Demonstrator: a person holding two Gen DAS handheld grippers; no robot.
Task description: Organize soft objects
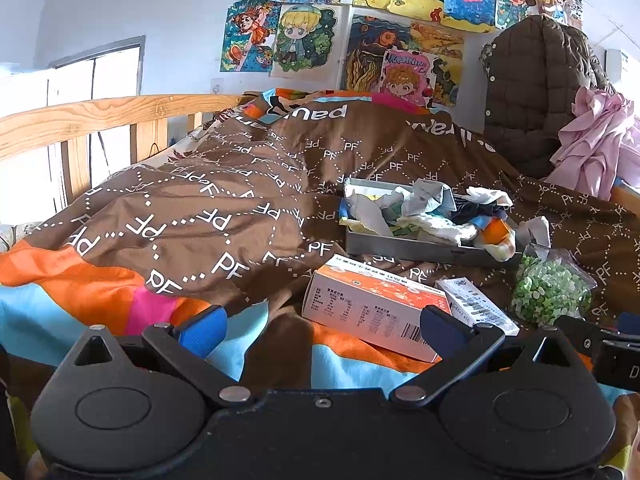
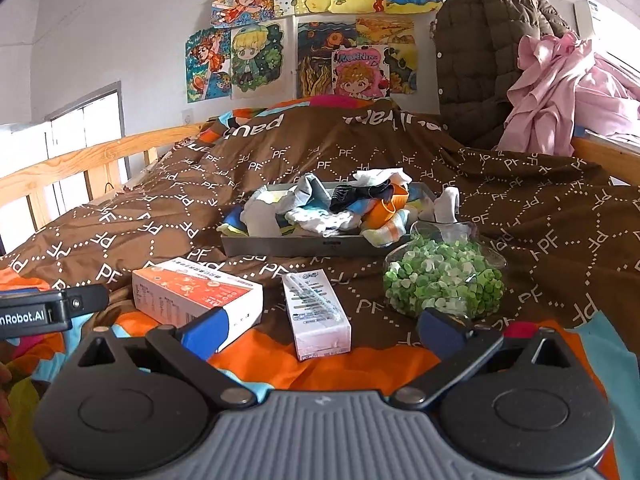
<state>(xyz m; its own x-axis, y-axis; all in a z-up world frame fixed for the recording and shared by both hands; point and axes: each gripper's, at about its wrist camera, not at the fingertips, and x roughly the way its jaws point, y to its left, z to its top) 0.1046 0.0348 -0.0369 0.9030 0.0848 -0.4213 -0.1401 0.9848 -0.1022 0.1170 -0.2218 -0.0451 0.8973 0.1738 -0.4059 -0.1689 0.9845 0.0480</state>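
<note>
You have one shallow grey metal tray (image 2: 304, 245) at twelve o'clock from your right claw, heaped with a loose pile of small soft cloth pieces (image 2: 344, 208) in white, grey, dark navy, orange and yellow, too tangled to count; one white piece (image 2: 447, 204) sits just outside the tray at its two o'clock corner. In front of the tray lie two cardboard cartons and one bag: one flat orange-and-white rectangular carton (image 2: 192, 294) at eleven o'clock, one narrower white carton with grey print (image 2: 316, 316) at twelve, and one clear crinkled plastic bag of small green and white pellets (image 2: 442, 280) at one o'clock, just beside the tray. All rest on one glossy brown quilt printed with white dotted diamonds and "PF" letters (image 2: 520, 208), its orange, blue and pink border nearest you; one wooden slatted bed rail (image 2: 80, 164) runs at ten o'clock; one quilted brown jacket (image 2: 480, 60) and one crumpled pink garment (image 2: 560, 88) hang at two o'clock.

Your right gripper (image 2: 320, 330) stands wide open, its blue-padded fingers holding nothing, hovering over the near border; the white carton shows between them. Your left gripper (image 1: 322, 330) is spread just as wide and empty, with the orange carton's corner (image 1: 372, 308) between its fingers; whether they touch it you cannot tell.
</note>
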